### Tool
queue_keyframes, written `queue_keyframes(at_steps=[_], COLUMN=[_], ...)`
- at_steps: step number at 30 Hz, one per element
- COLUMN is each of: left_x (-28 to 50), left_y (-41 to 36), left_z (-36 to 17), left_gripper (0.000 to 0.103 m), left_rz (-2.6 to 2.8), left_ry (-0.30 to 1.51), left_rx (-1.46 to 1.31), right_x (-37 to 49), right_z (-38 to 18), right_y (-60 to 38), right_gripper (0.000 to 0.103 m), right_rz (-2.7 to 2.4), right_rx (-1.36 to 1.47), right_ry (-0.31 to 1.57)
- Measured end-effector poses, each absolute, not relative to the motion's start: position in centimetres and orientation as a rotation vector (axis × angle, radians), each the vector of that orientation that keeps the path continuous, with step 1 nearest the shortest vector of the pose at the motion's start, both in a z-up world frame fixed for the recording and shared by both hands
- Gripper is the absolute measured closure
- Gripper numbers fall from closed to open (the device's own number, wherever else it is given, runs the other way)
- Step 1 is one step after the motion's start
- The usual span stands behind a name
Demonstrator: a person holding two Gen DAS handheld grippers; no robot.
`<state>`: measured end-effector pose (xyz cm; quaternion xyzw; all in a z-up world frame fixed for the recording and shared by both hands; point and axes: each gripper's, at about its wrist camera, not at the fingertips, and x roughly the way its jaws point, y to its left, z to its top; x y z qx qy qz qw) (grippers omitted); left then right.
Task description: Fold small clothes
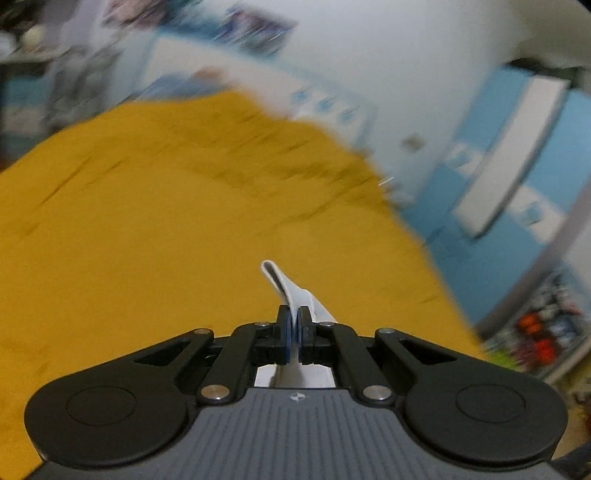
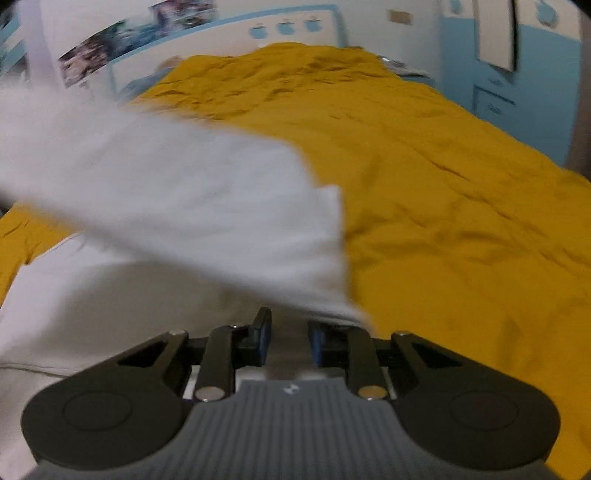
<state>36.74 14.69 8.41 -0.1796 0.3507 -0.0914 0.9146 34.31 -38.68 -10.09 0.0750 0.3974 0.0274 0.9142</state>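
A bed is covered by a rumpled mustard-yellow blanket, creased all over. Behind it, a white headboard with three blue apple shapes is seen against the wall. Photo posters are pinned to the left. Blue drawers stand at the right, beneath a white panel.

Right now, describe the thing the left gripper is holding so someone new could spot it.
The yellow bedspread fills the room's middle. Low over its near edge, the left gripper is shut on a white cloth. It is the only pale thing there: a narrow folded strip that pokes up between the blue pads.
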Motion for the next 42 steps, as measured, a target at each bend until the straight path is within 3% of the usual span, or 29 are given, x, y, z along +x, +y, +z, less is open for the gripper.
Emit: queue_keyframes(at_steps=[5, 9, 17, 24, 32, 35, 42], left_x=[36.7, 36.6, 35.8, 34.4, 32.6, 32.9, 31.8], left_y=[18.9, 19.4, 19.1, 19.5, 19.6, 18.4, 17.5], left_z=[-3.1, -8.9, -10.4, -8.5, -4.5, -5.6, -10.9], left_gripper=[0.1, 0.1, 0.099, 0.092, 0.092, 0.092, 0.092], left_rz=[-0.052, 0.002, -0.004, 0.01, -0.082, -0.076, -0.06], left_ry=[0.929, 1.016, 0.976, 1.014, 0.9, 0.936, 1.016], left_rx=[-0.39, -0.362, -0.287, -0.173, -0.24, -0.216, -0.163], right_x=[33.1, 33.1, 32.2, 30.8, 30.6, 32.6, 33.8], right_z=[-11.1, -11.2, -10.9, -8.8, -3.9, -4.9, -10.5], right_y=[-40.6, -40.4, -40.9, -40.6, -39.5, -38.8, -38.6], right_gripper=[0.099, 0.103, 0.103, 0.103, 0.096, 0.092, 0.095], right_rz=[0.067, 0.058, 0.039, 0.039, 0.165, 0.146, 0.116], right_rx=[0.191, 0.133, 0.115, 0.026, 0.036, 0.028, -0.025], right_ry=[0.857, 0.896, 0.961, 1.001, 0.873, 0.873, 1.003])
